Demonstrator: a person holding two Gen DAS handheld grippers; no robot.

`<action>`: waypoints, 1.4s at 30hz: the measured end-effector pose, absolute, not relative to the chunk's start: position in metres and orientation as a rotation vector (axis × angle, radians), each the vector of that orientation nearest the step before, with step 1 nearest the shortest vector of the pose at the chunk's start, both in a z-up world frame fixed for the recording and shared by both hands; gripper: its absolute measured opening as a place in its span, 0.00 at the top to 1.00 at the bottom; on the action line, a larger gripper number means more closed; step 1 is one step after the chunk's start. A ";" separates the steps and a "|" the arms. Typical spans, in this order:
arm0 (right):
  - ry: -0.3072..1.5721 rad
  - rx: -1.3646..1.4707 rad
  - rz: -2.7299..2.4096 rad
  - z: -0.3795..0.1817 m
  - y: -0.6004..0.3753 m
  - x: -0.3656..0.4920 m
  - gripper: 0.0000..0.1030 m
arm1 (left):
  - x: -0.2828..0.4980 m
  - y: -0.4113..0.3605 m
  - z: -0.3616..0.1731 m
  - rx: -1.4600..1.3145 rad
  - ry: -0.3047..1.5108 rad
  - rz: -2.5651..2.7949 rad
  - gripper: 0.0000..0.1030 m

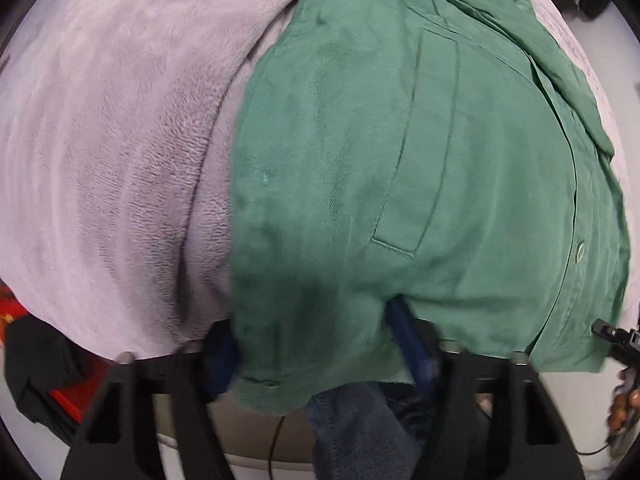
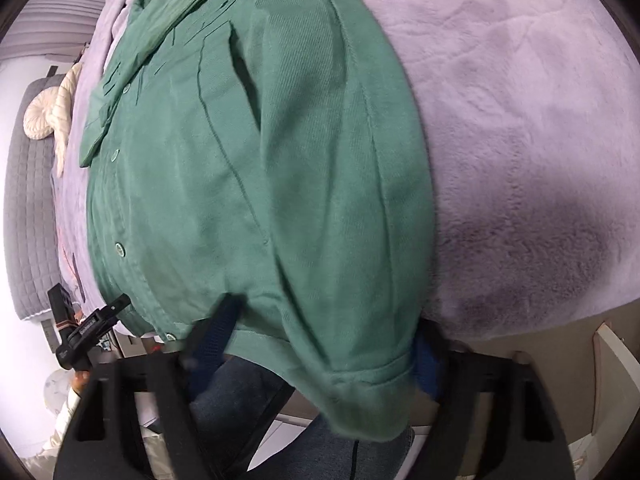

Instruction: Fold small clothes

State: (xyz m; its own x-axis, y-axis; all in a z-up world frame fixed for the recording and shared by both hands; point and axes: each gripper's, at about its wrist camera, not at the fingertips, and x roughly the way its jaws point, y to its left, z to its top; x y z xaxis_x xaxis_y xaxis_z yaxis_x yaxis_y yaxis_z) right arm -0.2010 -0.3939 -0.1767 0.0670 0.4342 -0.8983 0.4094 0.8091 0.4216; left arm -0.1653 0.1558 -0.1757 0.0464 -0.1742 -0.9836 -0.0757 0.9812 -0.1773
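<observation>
Left wrist view, left to right: a red and black object (image 1: 28, 344) sits at the lower left edge, too blurred to identify; a lilac plush blanket (image 1: 120, 140) fills the left half of the frame; the green shirt (image 1: 400, 160) lies spread on it across the centre and right, a chest pocket (image 1: 416, 152) at mid-frame and a button (image 1: 581, 249) on the placket at right; the shirt's hem hangs toward the bottom of the frame, over the left gripper (image 1: 320, 360); its blue-padded fingers (image 1: 408, 344) stand apart on either side of the hanging cloth, jaws spread, fabric draped between and over them; whether they bear on the cloth cannot be told; blue denim (image 1: 352, 432) shows at bottom centre beneath the hem; the other tool appears at the lower right edge.

Right wrist view, left to right: a grey quilted surface (image 2: 28, 200) and a cream shell-shaped cushion (image 2: 44, 120) occupy the left edge; a black clamp-like fitting (image 2: 88, 332) shows at lower left; the green shirt (image 2: 248, 160) covers the centre, collar toward the upper left, buttons down the left side; a cuffed sleeve (image 2: 360, 392) hangs at bottom centre; the right gripper (image 2: 316, 344) has its fingers (image 2: 212, 332) wide apart, one each side of the sleeve and hem, jaws spread with cloth lying across them; the lilac blanket (image 2: 520, 140) fills the right half.
</observation>
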 end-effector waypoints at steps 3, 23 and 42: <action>1.532 0.755 0.090 -0.170 -0.394 -0.204 0.86 | -0.174 0.171 -0.160 -0.257 1.515 -0.105 0.79; 1.026 1.244 0.375 -0.056 -0.391 -0.121 0.88 | -0.048 0.179 -0.029 -0.577 1.280 -0.407 0.87; 0.877 1.381 0.307 -0.059 -0.431 0.088 0.88 | 0.173 0.166 -0.033 -0.496 1.192 -0.245 0.87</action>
State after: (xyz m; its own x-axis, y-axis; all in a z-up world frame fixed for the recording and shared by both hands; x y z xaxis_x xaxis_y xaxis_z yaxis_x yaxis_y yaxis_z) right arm 0.0882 -0.4305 -0.0592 0.6595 0.6613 -0.3573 0.2943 0.2103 0.9323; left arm 0.1731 0.1662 -0.0334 0.3604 -0.4353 -0.8250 -0.0752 0.8680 -0.4908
